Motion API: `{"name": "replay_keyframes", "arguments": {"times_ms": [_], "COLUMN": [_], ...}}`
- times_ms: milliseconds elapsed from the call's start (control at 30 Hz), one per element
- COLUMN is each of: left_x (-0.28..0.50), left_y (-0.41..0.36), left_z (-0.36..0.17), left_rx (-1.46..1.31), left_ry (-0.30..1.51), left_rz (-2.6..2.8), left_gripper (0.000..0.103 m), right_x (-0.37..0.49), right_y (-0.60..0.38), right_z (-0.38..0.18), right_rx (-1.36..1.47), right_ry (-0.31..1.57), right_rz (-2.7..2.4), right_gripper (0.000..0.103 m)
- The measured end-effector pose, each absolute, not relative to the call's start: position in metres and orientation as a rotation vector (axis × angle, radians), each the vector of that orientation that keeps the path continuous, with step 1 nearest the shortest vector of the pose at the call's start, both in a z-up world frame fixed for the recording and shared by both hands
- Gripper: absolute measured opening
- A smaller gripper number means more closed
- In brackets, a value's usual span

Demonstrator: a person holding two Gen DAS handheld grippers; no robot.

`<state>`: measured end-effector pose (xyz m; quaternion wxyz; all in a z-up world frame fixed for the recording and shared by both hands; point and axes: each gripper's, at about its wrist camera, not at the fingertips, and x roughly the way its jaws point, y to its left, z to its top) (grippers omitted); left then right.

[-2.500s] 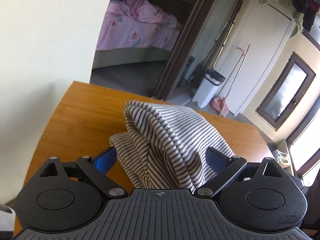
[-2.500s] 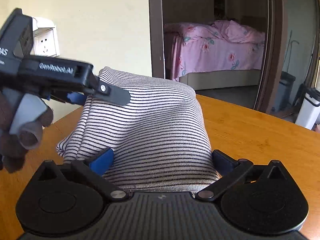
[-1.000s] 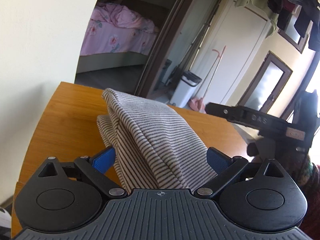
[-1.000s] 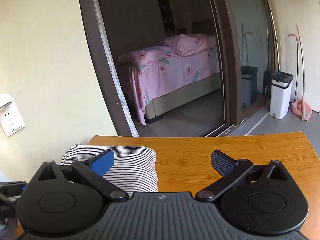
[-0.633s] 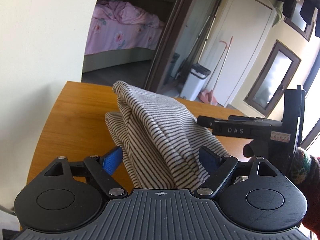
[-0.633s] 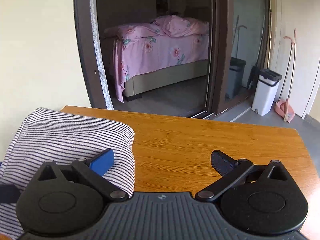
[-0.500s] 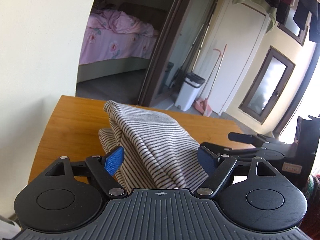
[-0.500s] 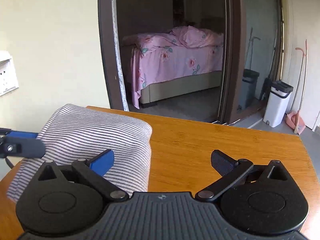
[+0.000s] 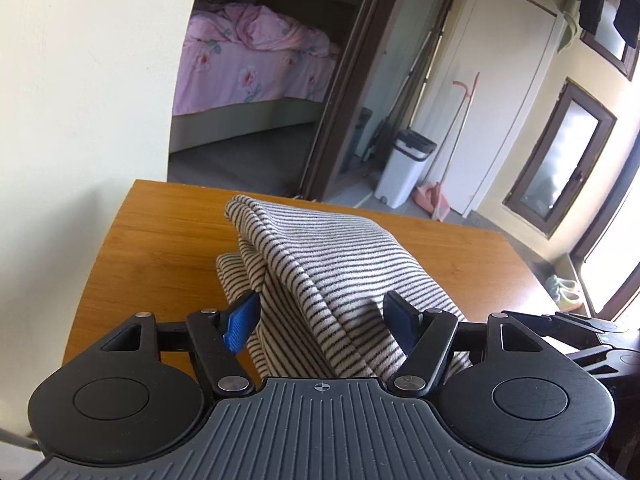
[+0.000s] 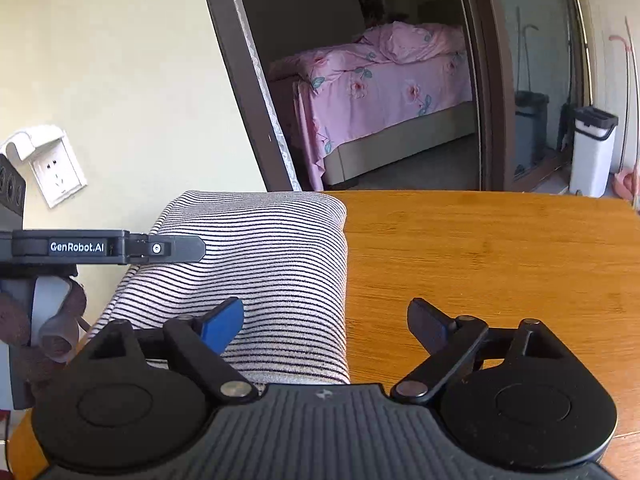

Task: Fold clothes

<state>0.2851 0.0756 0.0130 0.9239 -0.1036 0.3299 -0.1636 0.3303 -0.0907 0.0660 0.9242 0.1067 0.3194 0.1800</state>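
Both grippers are mine, two in all. On my left gripper (image 9: 320, 316) the jaws are closing around the near end of one folded striped garment (image 9: 320, 264); the left blue pad (image 9: 240, 320) touches the cloth, though I cannot tell if the grip is firm. On my right gripper (image 10: 324, 324) the jaws are closing too, wide apart, with only the garment's right edge between them. That single garment lies on one wooden table (image 10: 480, 248), toward its left side. Beyond stand one pink bed (image 10: 380, 84) and one white bin (image 10: 592, 148).
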Motion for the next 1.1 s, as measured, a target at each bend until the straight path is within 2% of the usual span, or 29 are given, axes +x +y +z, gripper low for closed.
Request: {"name": "replay_keyframes", "arguments": {"times_ms": [67,267,367,433,600,733,833,933,1033,1100], "left_x": [0.280,0.276,0.290,0.301,0.306,0.301,0.287,0.267,0.253,0.252], "left_y": [0.075,0.068,0.059,0.057,0.061,0.064,0.067,0.078,0.090,0.093], "left_z": [0.016,0.026,0.018,0.007,0.001,0.004,0.012,0.012,0.008,0.001], "left_rx": [-0.219,-0.206,-0.195,-0.190,-0.203,-0.207,-0.199,-0.220,-0.305,-0.392], "left_ry": [0.680,0.643,0.667,0.704,0.711,0.706,0.696,0.704,0.729,0.757], "left_rz": [-0.340,-0.377,-0.389,-0.365,-0.364,-0.355,-0.346,-0.338,-0.355,-0.397], "left_gripper": [0.075,0.073,0.072,0.070,0.071,0.071,0.071,0.077,0.080,0.089], "right_x": [0.332,0.305,0.303,0.300,0.270,0.277,0.277,0.274,0.287,0.302], "right_y": [-0.094,-0.063,-0.059,-0.058,-0.033,0.001,0.011,-0.004,-0.048,-0.077], "right_z": [0.065,0.055,0.052,0.058,0.086,0.071,0.054,0.070,0.092,0.097], "right_rx": [0.256,0.032,0.018,0.018,-0.083,-0.200,-0.292,-0.238,-0.008,0.134], "right_ry": [0.656,0.627,0.636,0.628,0.471,0.518,0.521,0.538,0.573,0.600], "right_rz": [0.385,0.429,0.393,0.376,0.485,0.493,0.492,0.579,0.611,0.554], "right_gripper": [0.080,0.080,0.087,0.087,0.087,0.087,0.092,0.092,0.092,0.092]}}
